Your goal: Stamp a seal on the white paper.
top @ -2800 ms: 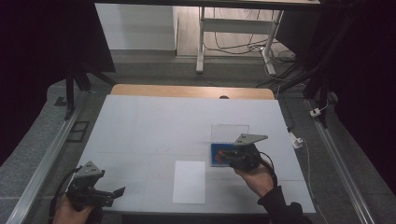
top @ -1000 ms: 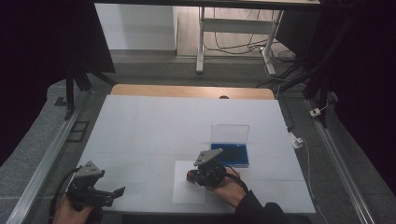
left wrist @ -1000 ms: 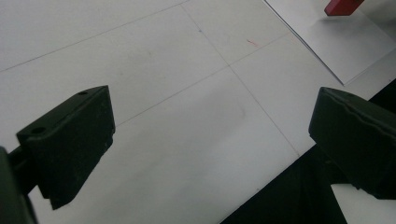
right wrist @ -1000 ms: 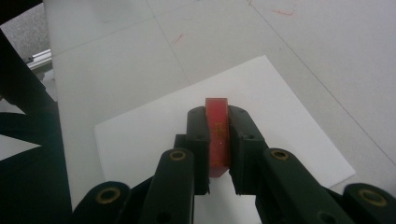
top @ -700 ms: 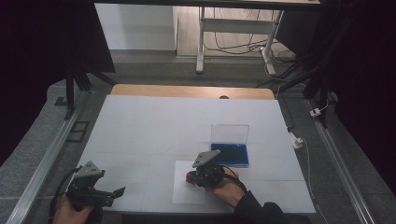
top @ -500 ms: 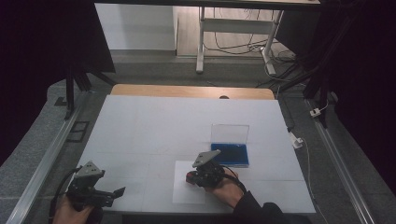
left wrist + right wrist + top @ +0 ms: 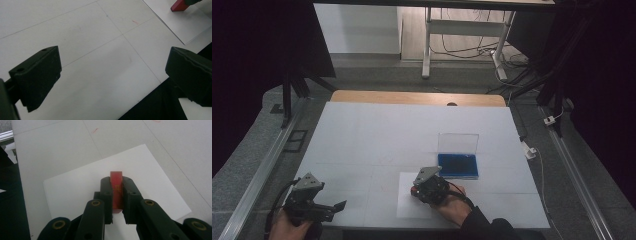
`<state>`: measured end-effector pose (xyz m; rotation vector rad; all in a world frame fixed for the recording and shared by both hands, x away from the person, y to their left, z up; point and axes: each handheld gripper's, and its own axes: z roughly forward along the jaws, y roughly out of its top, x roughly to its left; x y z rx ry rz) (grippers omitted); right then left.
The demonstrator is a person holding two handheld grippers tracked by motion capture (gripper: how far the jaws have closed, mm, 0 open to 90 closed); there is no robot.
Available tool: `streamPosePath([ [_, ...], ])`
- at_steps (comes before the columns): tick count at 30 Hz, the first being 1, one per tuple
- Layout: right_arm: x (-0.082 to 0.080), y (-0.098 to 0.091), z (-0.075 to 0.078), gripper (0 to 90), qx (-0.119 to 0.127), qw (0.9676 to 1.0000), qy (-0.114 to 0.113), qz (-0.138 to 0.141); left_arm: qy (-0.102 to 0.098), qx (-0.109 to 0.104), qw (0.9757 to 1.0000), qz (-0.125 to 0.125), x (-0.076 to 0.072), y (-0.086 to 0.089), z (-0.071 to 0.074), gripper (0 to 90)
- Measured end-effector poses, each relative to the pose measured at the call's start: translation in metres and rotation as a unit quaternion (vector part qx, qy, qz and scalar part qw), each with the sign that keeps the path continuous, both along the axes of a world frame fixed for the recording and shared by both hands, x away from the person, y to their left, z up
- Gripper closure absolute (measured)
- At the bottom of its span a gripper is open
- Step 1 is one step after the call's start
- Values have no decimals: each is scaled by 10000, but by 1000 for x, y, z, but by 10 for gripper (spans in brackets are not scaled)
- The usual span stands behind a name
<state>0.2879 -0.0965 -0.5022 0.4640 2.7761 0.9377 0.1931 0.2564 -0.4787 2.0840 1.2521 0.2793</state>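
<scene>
Right gripper view: right tool (image 7: 116,192) clamps red block (image 7: 116,185) (over paper (image 7: 75,192)).

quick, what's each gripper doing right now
left gripper: open, nothing between its fingers.
right gripper: closed on the red block, over the white paper.

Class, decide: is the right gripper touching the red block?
Touching. In the right gripper view, the right gripper has both jaws pressed flat against the red block, above the white paper.
</scene>
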Motion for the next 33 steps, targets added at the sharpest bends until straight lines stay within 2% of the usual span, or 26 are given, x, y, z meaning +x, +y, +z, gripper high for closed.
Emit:
streamPosePath([
  [3,3,-2,0,807,48,9999,98,-22,-5,10,10000,-2,0,0,0,10],
  [11,13,-9,-3,808,410,9975,554,-127,-3,18,10000,0,0,0,0,10],
  [14,13,-8,-3,807,397,9979,512,-100,-1,23,10000,0,0,0,0,10],
  [19,5,-4,-2,808,176,9997,178,-13,1,24,10000,-1,0,0,0,10],
  [20,3,-3,-2,807,123,9999,60,7,1,26,10000,-2,0,0,0,10],
  [23,-2,0,-1,807,5,9999,-102,10,0,31,10000,-4,0,-1,0,10],
  [25,-1,0,-1,807,-10,9999,-102,20,-1,28,10000,-8,0,-1,0,10],
  [29,7,-6,-3,806,291,9992,285,-56,-10,39,10000,-12,0,0,0,10],
  [33,9,-8,-3,803,341,9989,310,45,-10,32,10000,-15,0,0,0,10],
])
